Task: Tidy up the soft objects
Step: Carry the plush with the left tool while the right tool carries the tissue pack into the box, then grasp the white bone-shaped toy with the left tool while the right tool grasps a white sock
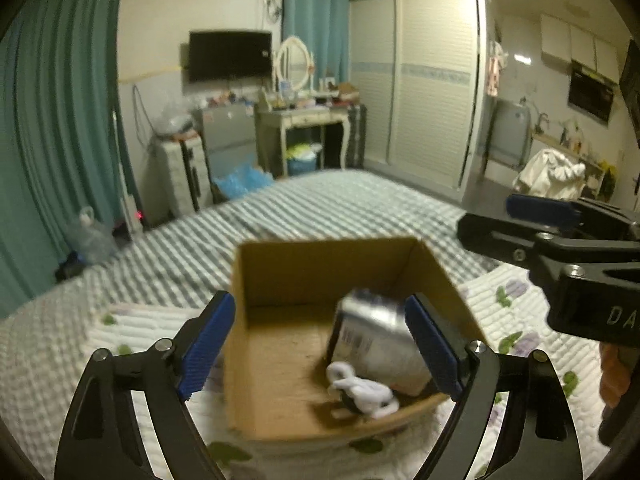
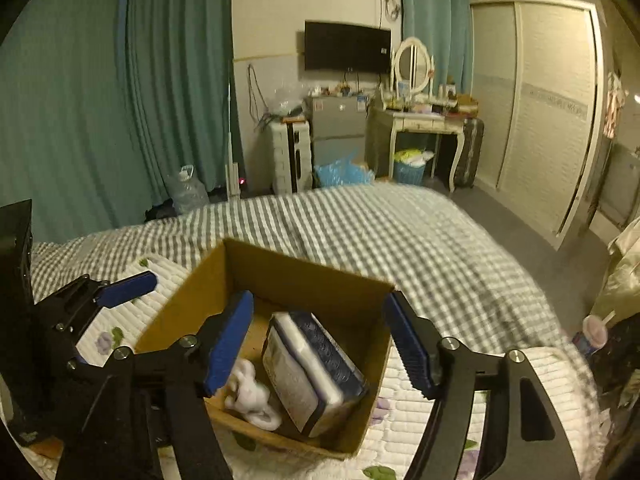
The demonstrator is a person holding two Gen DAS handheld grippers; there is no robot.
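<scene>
An open cardboard box (image 1: 280,276) (image 2: 296,276) sits on a white floral quilt on the bed. Inside it lie a wrapped tissue pack (image 1: 376,336) (image 2: 312,364), leaning on its side, and a small white soft toy (image 1: 360,394) (image 2: 250,396) beside it. My left gripper (image 1: 320,344) hovers open over the box, its blue pads wide apart and empty. My right gripper (image 2: 320,344) is also open and empty above the box. The right gripper shows in the left wrist view (image 1: 552,224); the left gripper shows in the right wrist view (image 2: 100,300).
The bed has a grey-and-white checked cover (image 2: 400,232) and a floral quilt (image 1: 516,320). Beyond it stand teal curtains (image 2: 100,100), a dresser with mirror (image 2: 416,116), a wardrobe (image 2: 536,100) and a water jug (image 2: 186,190) on the floor.
</scene>
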